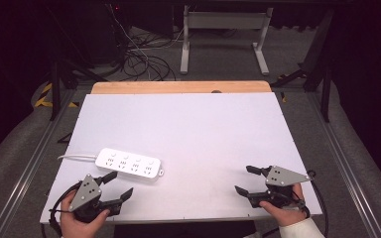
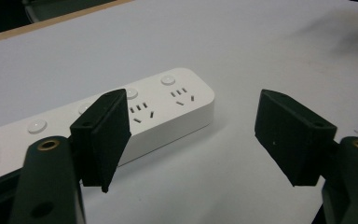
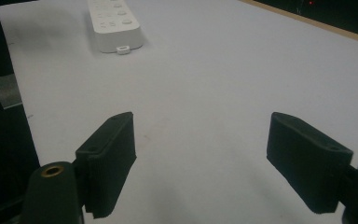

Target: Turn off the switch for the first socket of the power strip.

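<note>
Power strip [image 1: 128,164] is lying on the desk [image 1: 203,129], long axis left-right, just ahead of our left tongs [image 1: 118,186]; right tongs [image 1: 244,180] well apart. We're holding both agape, empty.

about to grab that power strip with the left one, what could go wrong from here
1. The power strip lies flat, and the open left hand-held gripper faces it at a slant, so the jaws may only nudge it.
2. Its white cord runs off the table edge and could drag on a lift.
3. The right hand-held gripper is far off, too distant to steady it.
</note>
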{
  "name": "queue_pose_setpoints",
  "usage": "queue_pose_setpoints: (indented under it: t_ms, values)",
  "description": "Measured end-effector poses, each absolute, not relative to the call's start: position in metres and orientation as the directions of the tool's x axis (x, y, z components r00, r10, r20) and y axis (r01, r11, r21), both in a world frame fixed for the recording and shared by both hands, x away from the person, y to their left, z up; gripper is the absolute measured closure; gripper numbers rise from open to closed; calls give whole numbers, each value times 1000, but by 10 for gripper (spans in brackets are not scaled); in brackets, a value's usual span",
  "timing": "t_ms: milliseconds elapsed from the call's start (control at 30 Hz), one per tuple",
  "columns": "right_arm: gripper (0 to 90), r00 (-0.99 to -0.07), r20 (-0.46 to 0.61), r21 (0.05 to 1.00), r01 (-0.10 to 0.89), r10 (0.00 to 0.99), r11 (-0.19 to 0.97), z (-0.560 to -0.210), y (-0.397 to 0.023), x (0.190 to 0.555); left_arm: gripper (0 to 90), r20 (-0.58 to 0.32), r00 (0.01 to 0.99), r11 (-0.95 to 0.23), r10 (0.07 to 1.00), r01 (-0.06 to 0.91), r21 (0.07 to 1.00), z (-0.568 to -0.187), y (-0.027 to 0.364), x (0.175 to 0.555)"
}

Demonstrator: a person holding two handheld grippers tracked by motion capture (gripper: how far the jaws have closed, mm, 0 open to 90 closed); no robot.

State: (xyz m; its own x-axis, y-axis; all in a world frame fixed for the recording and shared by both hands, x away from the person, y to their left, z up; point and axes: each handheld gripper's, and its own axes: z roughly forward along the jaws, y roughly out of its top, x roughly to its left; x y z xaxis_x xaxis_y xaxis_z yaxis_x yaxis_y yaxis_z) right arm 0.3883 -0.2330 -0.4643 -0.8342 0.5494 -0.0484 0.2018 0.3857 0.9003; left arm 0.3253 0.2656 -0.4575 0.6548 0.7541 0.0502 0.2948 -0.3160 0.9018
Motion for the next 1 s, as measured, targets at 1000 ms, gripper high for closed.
queue_pose_setpoints:
  t_ms: [1000]
  values:
    - [245, -844, -44, 896, 204, 535, 395, -467, -229, 388, 359, 49, 659, -359, 750, 344, 868, -423, 267, 326]
